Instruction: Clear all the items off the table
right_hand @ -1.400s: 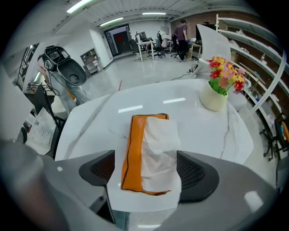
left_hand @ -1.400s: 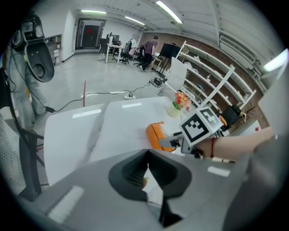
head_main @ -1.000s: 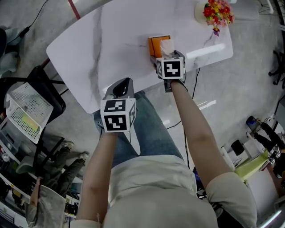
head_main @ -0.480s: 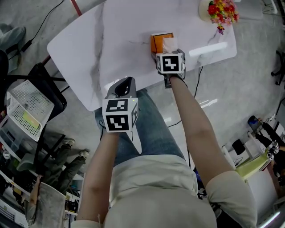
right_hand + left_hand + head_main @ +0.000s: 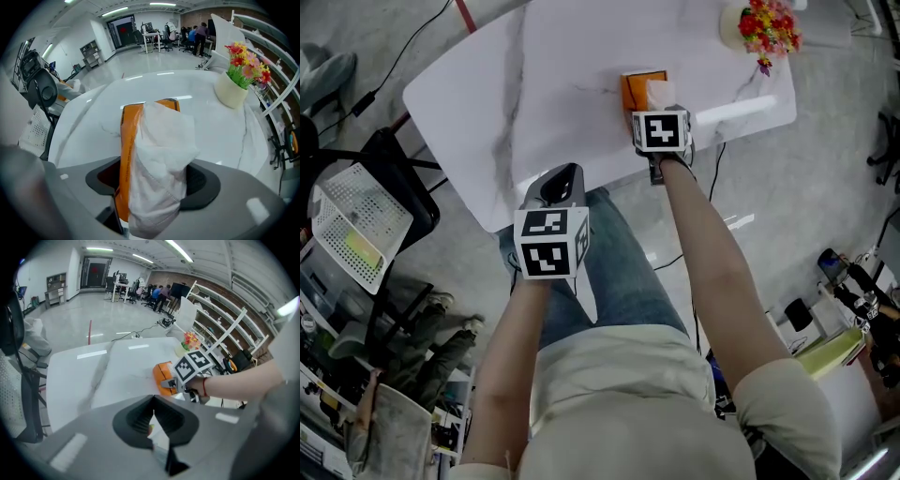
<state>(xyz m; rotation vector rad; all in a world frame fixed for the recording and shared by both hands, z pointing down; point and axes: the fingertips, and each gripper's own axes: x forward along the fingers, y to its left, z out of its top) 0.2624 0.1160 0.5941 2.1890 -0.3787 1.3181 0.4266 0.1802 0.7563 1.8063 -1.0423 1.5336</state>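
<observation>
One table (image 5: 544, 75) stood under the two tongs, its top white and glossy with thin grey veins like marble and its corners rounded. Two things lay on it: one tissue box and one pot of flowers.

At the left, the left tongs (image 5: 153, 420) hung over the near edge of the table, tips pointing steeply down. Their grey jaws were closed on each other with nothing between them. A cube (image 5: 550, 242) with black-and-white square markers sat on top of them.

Near the middle of the near edge was the tissue box (image 5: 633, 89), an orange cardboard block. Its long axis ran away from the person across the table. One soft, crumpled white tissue (image 5: 159, 154) stood up out of its top.

The right tongs (image 5: 152, 187), with a marker cube (image 5: 662, 131) of their own, pointed almost straight down over the box. Their jaws had just been closing and stood apart across its short width, with the box and tissue between the dark ribbed pads. No firm press on it showed.

Well to the right, at the far corner, stood the round cream pot (image 5: 731, 23) with its red, yellow and pink flowers (image 5: 766, 23).
</observation>
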